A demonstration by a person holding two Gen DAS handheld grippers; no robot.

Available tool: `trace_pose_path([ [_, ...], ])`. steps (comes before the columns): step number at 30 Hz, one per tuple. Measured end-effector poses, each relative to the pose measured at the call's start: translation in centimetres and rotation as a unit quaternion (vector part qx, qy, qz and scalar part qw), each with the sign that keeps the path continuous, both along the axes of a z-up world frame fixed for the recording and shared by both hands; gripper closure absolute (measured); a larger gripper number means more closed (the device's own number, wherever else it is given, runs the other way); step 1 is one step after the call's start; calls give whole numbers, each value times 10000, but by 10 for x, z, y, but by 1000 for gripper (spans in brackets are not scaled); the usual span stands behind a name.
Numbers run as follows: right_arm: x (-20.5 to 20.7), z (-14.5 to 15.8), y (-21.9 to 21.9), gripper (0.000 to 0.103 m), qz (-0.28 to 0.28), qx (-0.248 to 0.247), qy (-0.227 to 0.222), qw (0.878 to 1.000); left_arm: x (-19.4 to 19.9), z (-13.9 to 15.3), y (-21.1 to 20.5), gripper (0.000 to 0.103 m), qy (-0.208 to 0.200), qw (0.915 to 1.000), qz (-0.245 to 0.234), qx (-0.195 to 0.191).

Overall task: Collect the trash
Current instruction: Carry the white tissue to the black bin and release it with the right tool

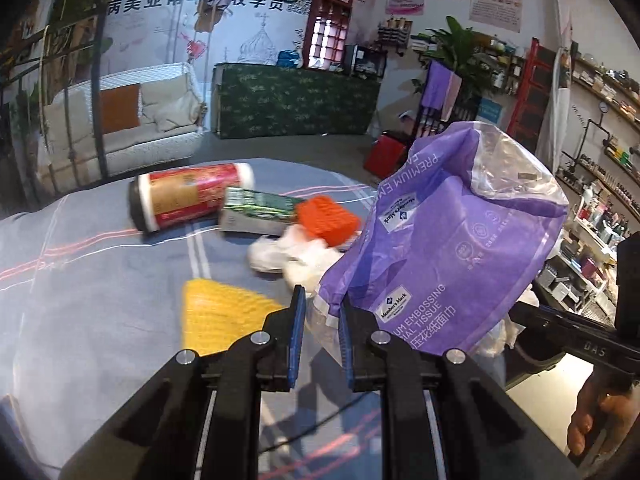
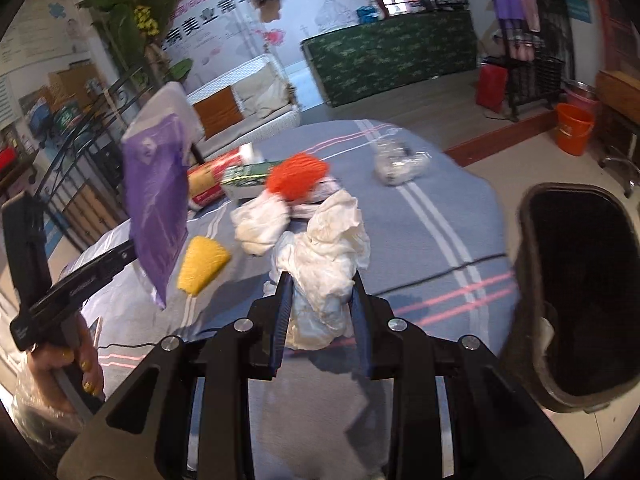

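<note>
Left claw (image 1: 322, 312): clenched on the lower edge of a purple tissue wrapper (image 1: 452, 240), which hangs lifted above the tabletop (image 1: 100, 280).
Right claw (image 2: 320, 300): grasping a wad of white crumpled paper (image 2: 324, 264), raised over the cloth.
Trash bin (image 2: 580, 292): dark, open-topped, just beside the tabletop's right edge in the right wrist view.
Still on the tabletop: red cylindrical canister (image 1: 192, 196) lying on its side; green carton (image 1: 256, 210) touching it; orange sponge (image 1: 326, 220); yellow sponge (image 1: 220, 316); second white paper wad (image 2: 260, 224); clear plastic wrapper (image 2: 400, 164) near the far edge.
Covering: blue-grey striped cloth.
</note>
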State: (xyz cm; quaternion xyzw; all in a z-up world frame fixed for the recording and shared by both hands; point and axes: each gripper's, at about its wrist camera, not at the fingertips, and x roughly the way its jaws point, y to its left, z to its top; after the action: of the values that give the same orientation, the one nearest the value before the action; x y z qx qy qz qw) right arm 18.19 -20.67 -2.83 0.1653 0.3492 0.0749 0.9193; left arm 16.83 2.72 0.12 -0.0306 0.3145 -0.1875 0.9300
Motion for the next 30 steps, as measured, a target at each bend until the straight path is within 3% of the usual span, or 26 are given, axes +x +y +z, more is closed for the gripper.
trace_pose_path([
  [3,-14,1,-27,74,-332,-133,-28,9994,-5,2,-24,87,28,9996,-175,-229],
  [15,-29,-1,-130,74,-1568,-614,285,9853,-20,3,-132,87,-115,9935,-1129,-95],
  [20,-6,-20,-158,74,-1717,-936,971,9759,-19,4,-163,87,-108,9898,-1422,-49],
  [26,23,-63,-182,74,-1740,-987,2001,9591,-21,0,-189,87,-11,9861,-1663,-3],
  [30,31,-79,-187,69,-1798,-1101,2369,9484,-20,-4,-200,87,46,9845,-1753,63],
])
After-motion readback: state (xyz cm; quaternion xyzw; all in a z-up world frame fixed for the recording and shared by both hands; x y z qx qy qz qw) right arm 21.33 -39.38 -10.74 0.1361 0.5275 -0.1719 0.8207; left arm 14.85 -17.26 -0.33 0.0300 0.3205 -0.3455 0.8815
